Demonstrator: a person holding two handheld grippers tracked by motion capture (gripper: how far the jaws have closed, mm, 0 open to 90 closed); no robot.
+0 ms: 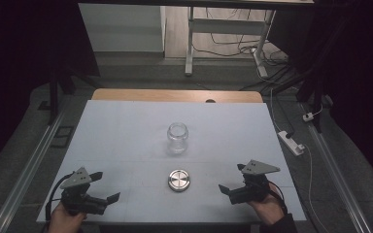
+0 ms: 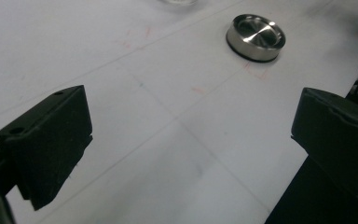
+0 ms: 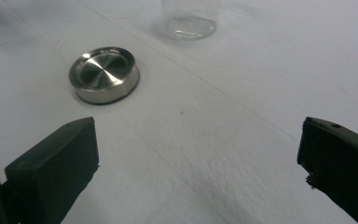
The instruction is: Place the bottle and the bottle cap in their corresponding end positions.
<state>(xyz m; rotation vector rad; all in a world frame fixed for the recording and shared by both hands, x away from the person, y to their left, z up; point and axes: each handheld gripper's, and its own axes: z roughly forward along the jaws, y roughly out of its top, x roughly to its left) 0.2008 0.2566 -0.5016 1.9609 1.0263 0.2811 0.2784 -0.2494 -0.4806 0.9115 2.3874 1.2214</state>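
High view shows left gripper [image 1: 104, 186] and right gripper [image 1: 231, 178] both agape and empty; risk: glass jar [image 1: 178, 138], at 12 o'clock from metal lid [image 1: 178, 180], tipping if nudged.

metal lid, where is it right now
The metal lid lies flat at the table's near centre in the high view, just in front of the glass jar, apart from it.

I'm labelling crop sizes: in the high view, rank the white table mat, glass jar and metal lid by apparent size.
1. White table mat, by far the largest.
2. Glass jar.
3. Metal lid, slightly smaller than the jar, though it lies flat and nearer the camera, so that gap is unsure.
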